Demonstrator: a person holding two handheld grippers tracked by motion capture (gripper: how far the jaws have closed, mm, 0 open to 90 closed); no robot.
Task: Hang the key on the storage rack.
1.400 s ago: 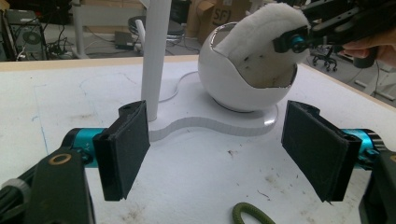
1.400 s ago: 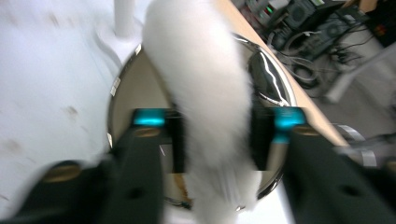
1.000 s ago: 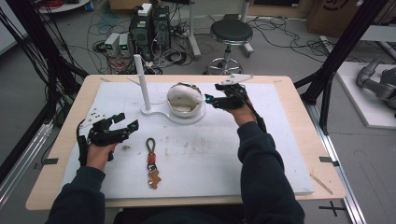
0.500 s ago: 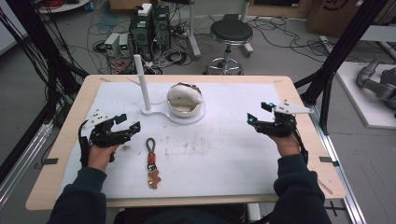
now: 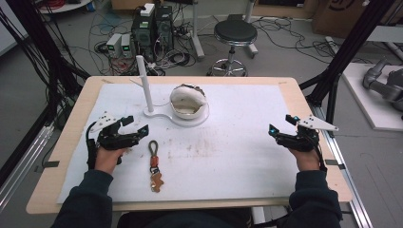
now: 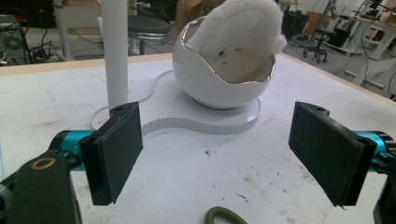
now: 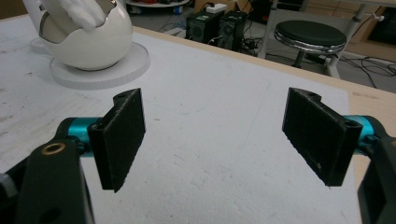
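A white egg-shaped bowl (image 5: 188, 102) holding a white plush (image 6: 243, 32) stands on a flat white base (image 5: 164, 115), and a white post (image 5: 144, 83) rises from that base. A keychain (image 5: 154, 164) with an olive loop (image 6: 224, 217) lies on the white mat in front. My left gripper (image 5: 136, 124) rests open at the left, just left of the keychain, its jaws wide apart and pointing at the bowl (image 6: 224, 79). At the mat's right edge my right gripper (image 5: 281, 123) is open and holds nothing; the bowl (image 7: 88, 37) lies far off to its left.
A white mat (image 5: 228, 152) covers the wooden table (image 5: 304, 102). Beyond the far edge stand a round stool (image 5: 235, 33), computer boxes (image 5: 152, 26) and floor cables. Black frame legs (image 5: 342, 52) rise at both sides.
My right gripper has pulled away from the bowl and swung to the mat's right edge, nearer the person. The left gripper and the keychain stay where they were.
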